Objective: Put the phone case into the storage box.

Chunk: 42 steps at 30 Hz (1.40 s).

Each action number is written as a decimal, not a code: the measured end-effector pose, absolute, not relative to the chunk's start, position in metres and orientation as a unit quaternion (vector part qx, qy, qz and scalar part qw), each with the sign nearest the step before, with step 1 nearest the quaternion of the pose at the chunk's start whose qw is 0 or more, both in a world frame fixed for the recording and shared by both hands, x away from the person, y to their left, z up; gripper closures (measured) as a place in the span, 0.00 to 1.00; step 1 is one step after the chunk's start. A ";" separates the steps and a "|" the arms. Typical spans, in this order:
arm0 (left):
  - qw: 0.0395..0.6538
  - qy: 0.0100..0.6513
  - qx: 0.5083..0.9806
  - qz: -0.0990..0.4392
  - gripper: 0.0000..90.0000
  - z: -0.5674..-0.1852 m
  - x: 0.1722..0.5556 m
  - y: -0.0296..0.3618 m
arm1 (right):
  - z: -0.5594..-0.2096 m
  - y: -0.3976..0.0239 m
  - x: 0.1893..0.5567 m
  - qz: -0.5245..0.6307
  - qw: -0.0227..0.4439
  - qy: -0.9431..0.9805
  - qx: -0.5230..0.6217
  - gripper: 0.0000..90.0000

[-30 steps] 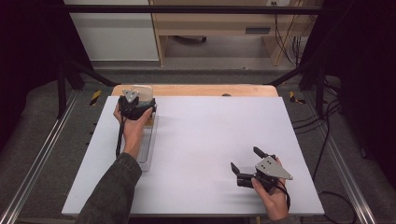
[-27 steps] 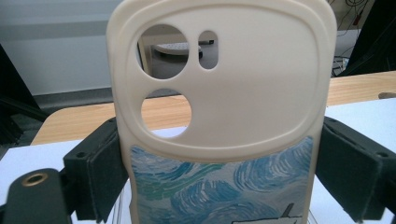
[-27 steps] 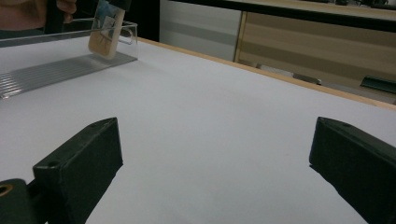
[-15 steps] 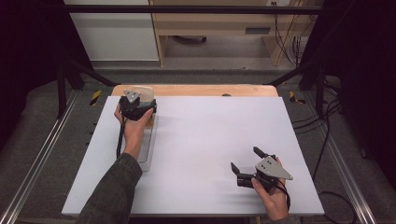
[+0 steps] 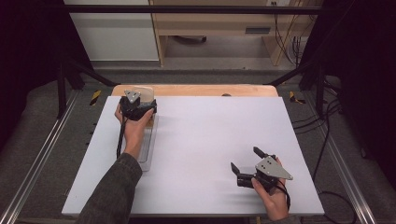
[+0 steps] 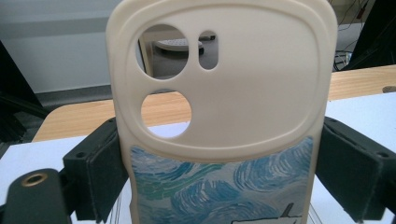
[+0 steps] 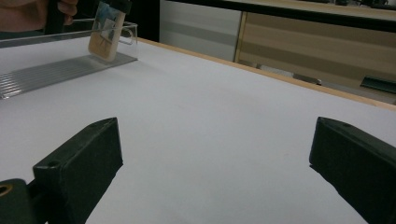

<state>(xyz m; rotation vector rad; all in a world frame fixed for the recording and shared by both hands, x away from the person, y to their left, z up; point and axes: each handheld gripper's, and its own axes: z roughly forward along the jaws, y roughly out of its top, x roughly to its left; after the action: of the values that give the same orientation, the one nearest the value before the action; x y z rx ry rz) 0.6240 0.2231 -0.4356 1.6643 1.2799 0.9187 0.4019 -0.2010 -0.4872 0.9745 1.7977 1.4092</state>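
Note:
A cream phone case (image 6: 224,93) with camera cut-outs and a blue swirl print is clamped between the jaws of my left gripper (image 6: 219,177). In the high view the left gripper (image 5: 135,106) is at the table's far left, with the case (image 5: 141,92) sticking out beyond it. In the right gripper view the case (image 7: 106,35) hangs tilted, its lower end at the far end of a clear ribbed rack (image 7: 46,72). My right gripper (image 5: 245,158) rests near the front right of the table, open, with nothing between its jaws (image 7: 215,154).
The clear rack (image 5: 148,144) lies along the left side of the white table top (image 5: 210,130), partly under the person's left forearm. A wooden strip (image 5: 201,90) edges the far side. Cables hang off the right, and metal rails run along both sides.

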 end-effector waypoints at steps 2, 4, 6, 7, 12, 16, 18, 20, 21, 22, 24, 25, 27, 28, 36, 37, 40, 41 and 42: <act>0.412 0.509 0.662 0.366 0.12 -0.436 0.624 0.224 | -0.487 -0.201 0.402 0.537 0.323 0.686 0.370 0.03; 0.411 0.509 0.662 0.366 0.12 -0.436 0.624 0.224 | -0.487 -0.201 0.402 0.537 0.323 0.686 0.370 0.03; 0.410 0.509 0.663 0.366 0.12 -0.436 0.625 0.224 | -0.487 -0.201 0.402 0.537 0.323 0.685 0.371 0.03; 0.409 0.509 0.663 0.366 0.12 -0.437 0.625 0.224 | -0.487 -0.201 0.402 0.537 0.323 0.685 0.371 0.03; 0.410 0.509 0.663 0.365 0.12 -0.437 0.625 0.224 | -0.487 -0.201 0.402 0.537 0.322 0.686 0.371 0.03; 0.410 0.509 0.663 0.366 0.12 -0.437 0.625 0.223 | -0.487 -0.201 0.402 0.537 0.322 0.686 0.371 0.03; 0.410 0.509 0.663 0.365 0.12 -0.437 0.625 0.223 | -0.487 -0.201 0.402 0.537 0.322 0.686 0.371 0.03; 0.410 0.510 0.662 0.365 0.12 -0.437 0.625 0.224 | -0.487 -0.201 0.402 0.537 0.321 0.686 0.371 0.03; 0.410 0.510 0.662 0.364 0.12 -0.437 0.625 0.224 | -0.488 -0.201 0.402 0.537 0.321 0.686 0.370 0.03; 0.410 0.510 0.663 0.364 0.12 -0.437 0.625 0.224 | -0.488 -0.201 0.402 0.537 0.322 0.686 0.370 0.03; 0.410 0.510 0.663 0.364 0.12 -0.437 0.625 0.223 | -0.487 -0.200 0.402 0.537 0.321 0.686 0.370 0.03; 0.410 0.510 0.663 0.364 0.12 -0.437 0.625 0.223 | -0.487 -0.200 0.402 0.537 0.321 0.686 0.370 0.03; 0.409 0.510 0.663 0.364 0.12 -0.437 0.625 0.223 | -0.487 -0.200 0.402 0.537 0.321 0.687 0.370 0.03; 0.409 0.510 0.663 0.364 0.12 -0.437 0.625 0.223 | -0.487 -0.200 0.402 0.537 0.321 0.687 0.370 0.03; 0.405 0.510 0.666 0.363 0.12 -0.436 0.627 0.222 | -0.488 -0.200 0.402 0.537 0.321 0.686 0.370 0.03; 0.404 0.511 0.665 0.364 0.12 -0.437 0.628 0.222 | -0.488 -0.200 0.402 0.538 0.320 0.686 0.370 0.03; 0.404 0.514 0.664 0.363 0.11 -0.436 0.628 0.223 | -0.488 -0.200 0.402 0.537 0.319 0.687 0.370 0.03; 0.404 0.513 0.665 0.362 0.11 -0.436 0.628 0.223 | -0.488 -0.200 0.402 0.537 0.319 0.687 0.370 0.03; 0.405 0.512 0.665 0.362 0.11 -0.436 0.628 0.223 | -0.488 -0.200 0.402 0.538 0.319 0.687 0.370 0.03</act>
<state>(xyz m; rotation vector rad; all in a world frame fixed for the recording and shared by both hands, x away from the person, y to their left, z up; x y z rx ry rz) 0.6276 0.2229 -0.4364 1.6793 1.2935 0.9132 0.4021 -0.2004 -0.4878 0.9730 1.8058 1.4142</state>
